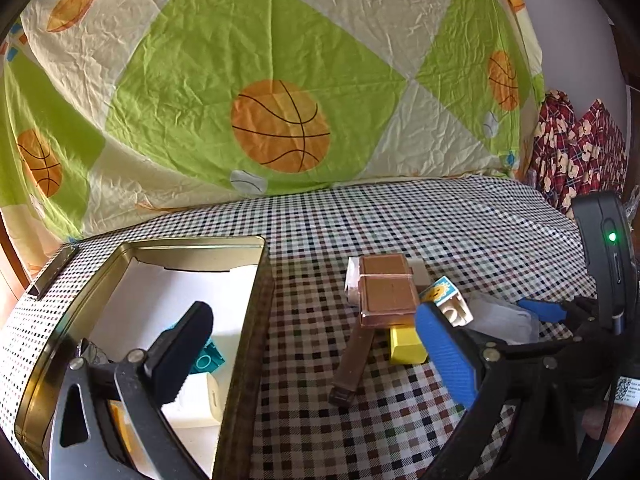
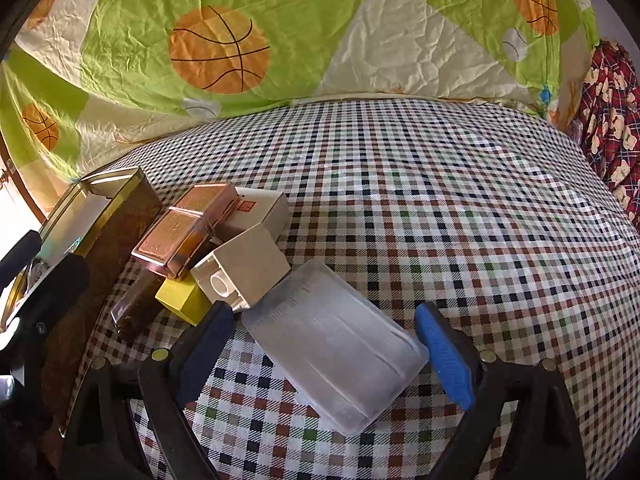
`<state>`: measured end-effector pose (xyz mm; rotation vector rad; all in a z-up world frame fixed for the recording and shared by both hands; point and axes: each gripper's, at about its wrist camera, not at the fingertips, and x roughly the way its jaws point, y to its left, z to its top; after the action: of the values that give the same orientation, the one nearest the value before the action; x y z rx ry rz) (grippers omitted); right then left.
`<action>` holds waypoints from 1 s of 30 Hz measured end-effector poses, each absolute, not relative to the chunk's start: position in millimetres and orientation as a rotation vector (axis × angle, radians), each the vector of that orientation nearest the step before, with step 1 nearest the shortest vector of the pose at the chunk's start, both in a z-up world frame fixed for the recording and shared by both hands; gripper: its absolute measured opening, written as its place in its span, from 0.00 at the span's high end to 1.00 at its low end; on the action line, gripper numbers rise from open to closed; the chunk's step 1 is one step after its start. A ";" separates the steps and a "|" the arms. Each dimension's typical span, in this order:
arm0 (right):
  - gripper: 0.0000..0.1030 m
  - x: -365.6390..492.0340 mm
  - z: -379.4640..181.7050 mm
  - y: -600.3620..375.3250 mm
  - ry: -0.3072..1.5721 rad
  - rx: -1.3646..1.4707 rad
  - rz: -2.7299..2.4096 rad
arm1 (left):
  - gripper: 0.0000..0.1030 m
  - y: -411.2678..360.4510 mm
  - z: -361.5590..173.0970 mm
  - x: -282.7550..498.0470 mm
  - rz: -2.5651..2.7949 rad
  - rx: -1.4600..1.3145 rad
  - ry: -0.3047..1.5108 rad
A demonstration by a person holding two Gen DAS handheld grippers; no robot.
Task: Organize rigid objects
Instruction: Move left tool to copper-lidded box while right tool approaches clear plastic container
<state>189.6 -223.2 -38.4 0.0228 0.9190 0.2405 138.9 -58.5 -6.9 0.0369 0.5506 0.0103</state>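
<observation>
A gold-rimmed tin (image 1: pixel 256 304) lies open at the left, with a teal block (image 1: pixel 206 360) and a cream block (image 1: pixel 198 400) inside. My left gripper (image 1: pixel 316 348) is open and straddles the tin's right wall, black finger over the tin and blue finger by a yellow block (image 1: pixel 406 344). A copper-coloured case (image 1: pixel 386 292) rests on a pile with a sun-printed white block (image 1: pixel 444 298) and a brown bar (image 1: pixel 352 356). My right gripper (image 2: pixel 326 350) is open around a translucent plastic box (image 2: pixel 332 344) lying flat on the cloth. Its pads stand close beside the box.
The table wears a checked cloth (image 2: pixel 440 200). A basketball-print sheet (image 2: pixel 220 48) hangs behind it and a red patterned fabric (image 2: pixel 612 120) lies at the right edge. In the right wrist view the tin (image 2: pixel 120 208), copper case (image 2: pixel 188 232), cream block (image 2: pixel 240 268) and white carton (image 2: pixel 260 212) crowd the left.
</observation>
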 end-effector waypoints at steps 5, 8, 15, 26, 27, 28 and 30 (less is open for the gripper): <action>0.10 182.8 -37.3 -228.5 0.907 0.007 0.295 | 0.01 -61.1 -6.2 140.0 -0.001 0.039 0.551; 0.40 181.7 -41.3 -226.8 0.921 -0.046 0.286 | 0.01 -66.3 -6.5 143.5 -0.013 0.038 0.556; 0.45 179.0 -37.6 -237.8 0.872 0.017 0.279 | 0.01 -81.9 -10.8 152.0 -0.052 0.066 0.573; 0.45 176.2 -32.3 -250.1 0.836 0.069 0.236 | 0.17 -94.0 -23.2 181.0 -0.070 0.075 0.646; 0.45 176.1 -31.8 -250.3 0.834 0.068 0.237 | 0.17 -94.3 -23.9 183.8 -0.070 0.075 0.654; 0.45 176.1 -31.3 -250.5 0.833 0.068 0.238 | 0.17 -94.4 -24.7 186.3 -0.076 0.072 0.662; 0.45 176.0 -31.6 -250.0 0.834 0.068 0.238 | 0.17 -95.3 -26.9 190.4 -0.096 0.070 0.683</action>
<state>176.0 -250.0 -31.6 0.0684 0.8343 0.2379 190.4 -95.3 -26.9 0.0701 0.6825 -0.0964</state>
